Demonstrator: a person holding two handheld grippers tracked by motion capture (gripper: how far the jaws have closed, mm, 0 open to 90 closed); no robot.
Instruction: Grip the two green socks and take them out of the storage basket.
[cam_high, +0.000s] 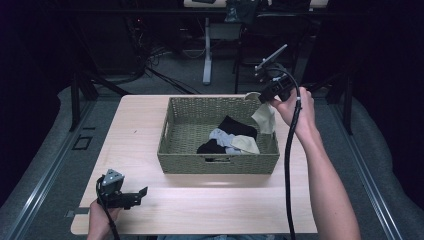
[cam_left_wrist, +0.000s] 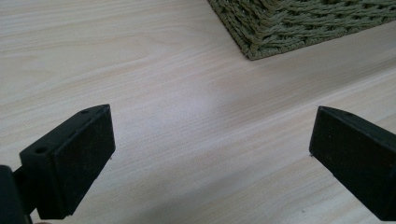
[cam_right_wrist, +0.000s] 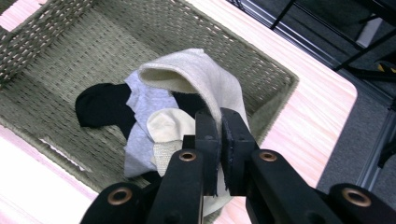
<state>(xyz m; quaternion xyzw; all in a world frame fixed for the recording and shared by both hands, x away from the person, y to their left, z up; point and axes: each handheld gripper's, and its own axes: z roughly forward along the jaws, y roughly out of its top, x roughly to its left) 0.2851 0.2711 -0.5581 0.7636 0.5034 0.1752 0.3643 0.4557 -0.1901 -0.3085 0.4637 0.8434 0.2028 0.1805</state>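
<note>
The right gripper (cam_right_wrist: 219, 140) has its jaws closed on a soft, light cream fabric sock (cam_right_wrist: 205, 77) above the woven green basket (cam_high: 172, 135), pinching its limp edge, while the left gripper (cam_left_wrist: 210, 154) waits with jaws open over the tabletop (cam_left_wrist: 163, 93).

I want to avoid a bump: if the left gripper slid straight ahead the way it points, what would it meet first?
Bare table lies between the open jaws of the left gripper. Farther along, probably the near corner of the woven basket, though it sits slightly to one side, so it might just pass.

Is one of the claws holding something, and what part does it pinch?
The right claw pinches a cream sock by its edge, above the basket. The left claw is open and holds nothing.
</note>
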